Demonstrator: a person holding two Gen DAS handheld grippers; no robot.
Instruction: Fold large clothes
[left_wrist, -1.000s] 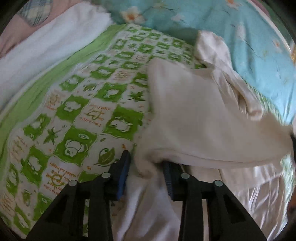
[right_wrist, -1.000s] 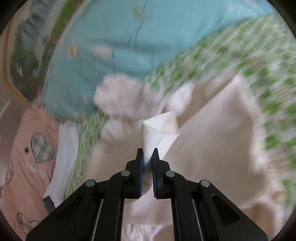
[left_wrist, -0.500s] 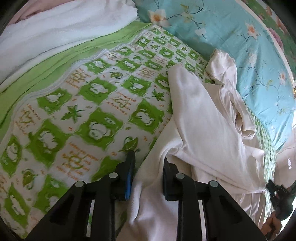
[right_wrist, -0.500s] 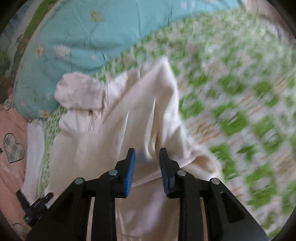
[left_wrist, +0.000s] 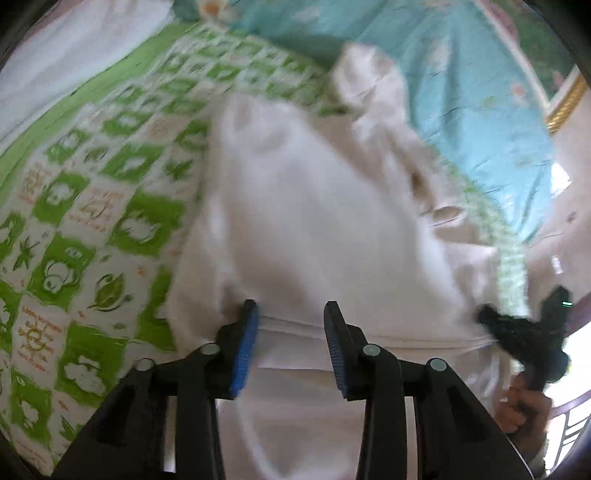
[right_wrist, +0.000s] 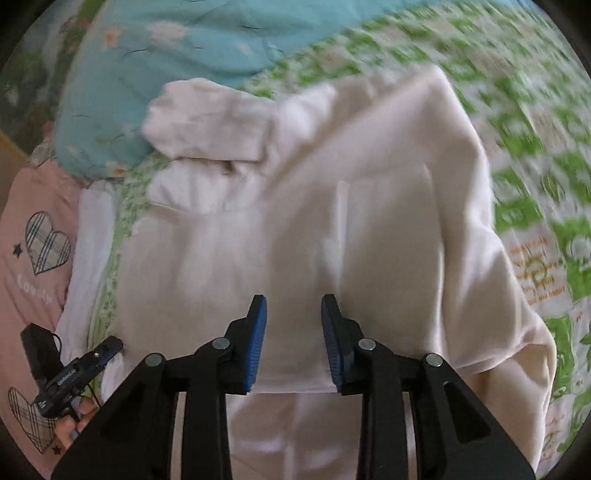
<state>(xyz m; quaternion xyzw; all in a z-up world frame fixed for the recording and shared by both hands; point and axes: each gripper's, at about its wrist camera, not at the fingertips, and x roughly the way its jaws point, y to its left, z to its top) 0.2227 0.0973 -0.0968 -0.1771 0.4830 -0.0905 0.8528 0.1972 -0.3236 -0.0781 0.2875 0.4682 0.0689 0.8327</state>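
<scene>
While the cream garment (right_wrist: 332, 206) lies folded on the green-patterned sheet (left_wrist: 92, 206), my left gripper (left_wrist: 290, 341) and right gripper (right_wrist: 293, 339) hover above it, jaws apart, gripping nothing.

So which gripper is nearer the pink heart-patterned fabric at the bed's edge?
Right. The right gripper hovers over the cream garment with the pink heart-patterned fabric just beside it; the left gripper works the garment's opposite side, by the green patterned sheet.

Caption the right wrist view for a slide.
Right gripper open above a folded cream garment on a green-patterned bedsheet, blue quilt behind.
</scene>
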